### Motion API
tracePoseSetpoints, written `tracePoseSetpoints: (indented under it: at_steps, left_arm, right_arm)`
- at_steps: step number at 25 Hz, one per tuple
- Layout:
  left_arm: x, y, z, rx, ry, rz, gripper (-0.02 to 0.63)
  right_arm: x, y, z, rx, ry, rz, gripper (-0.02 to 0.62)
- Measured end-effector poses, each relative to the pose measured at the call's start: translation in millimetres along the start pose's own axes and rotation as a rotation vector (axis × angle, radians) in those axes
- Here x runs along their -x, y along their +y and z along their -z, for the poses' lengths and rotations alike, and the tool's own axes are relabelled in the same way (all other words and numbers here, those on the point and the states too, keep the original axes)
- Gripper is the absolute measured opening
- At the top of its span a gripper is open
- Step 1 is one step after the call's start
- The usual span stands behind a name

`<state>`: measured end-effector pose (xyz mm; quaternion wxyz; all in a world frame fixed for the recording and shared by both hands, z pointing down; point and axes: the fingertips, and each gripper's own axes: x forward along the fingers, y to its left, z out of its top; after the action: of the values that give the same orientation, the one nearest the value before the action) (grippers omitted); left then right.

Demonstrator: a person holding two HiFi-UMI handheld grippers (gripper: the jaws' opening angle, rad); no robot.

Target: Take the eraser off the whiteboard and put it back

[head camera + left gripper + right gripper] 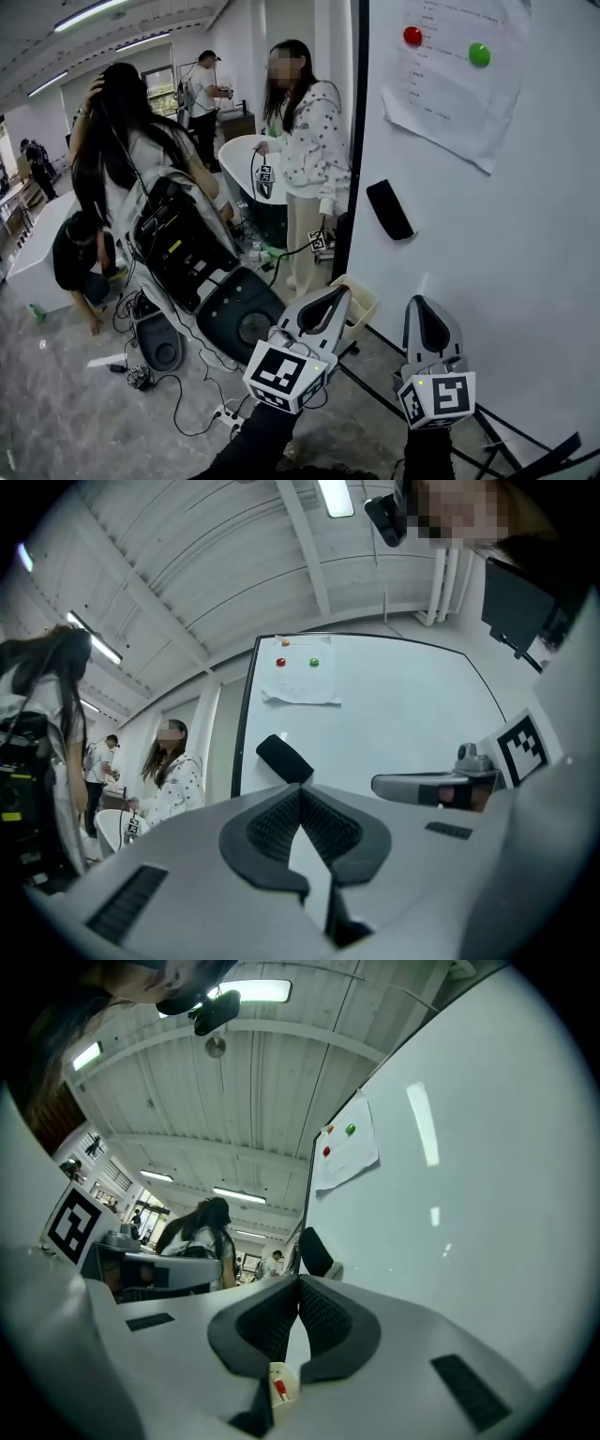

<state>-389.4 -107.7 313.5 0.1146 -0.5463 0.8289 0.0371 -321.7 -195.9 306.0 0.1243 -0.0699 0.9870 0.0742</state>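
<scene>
Head view showed the eraser clinging at a tilt to the whiteboard, below the pinned sheet, probably held there by a magnet. The left tongs and right tongs were both closed on nothing, well below the eraser. They pointed up toward it, likely ahead of a reach.
</scene>
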Motion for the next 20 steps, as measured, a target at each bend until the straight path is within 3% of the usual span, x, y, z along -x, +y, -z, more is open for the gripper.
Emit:
tracePoseSetpoints:
  at_steps: [9,20]
  left_arm:
    - [-37.0,49.8,5.4,0.016,-0.015,0.121,0.008]
    - [-67.2,58.5,2.0,0.050,-0.034,0.261,0.008]
  right_arm:
    - [-54.0,5.0,1.3,0.047,-0.004,0.100,0.009]
    - [-72.1,7.7,-11.9,0.144,-0.036,0.182,0.009]
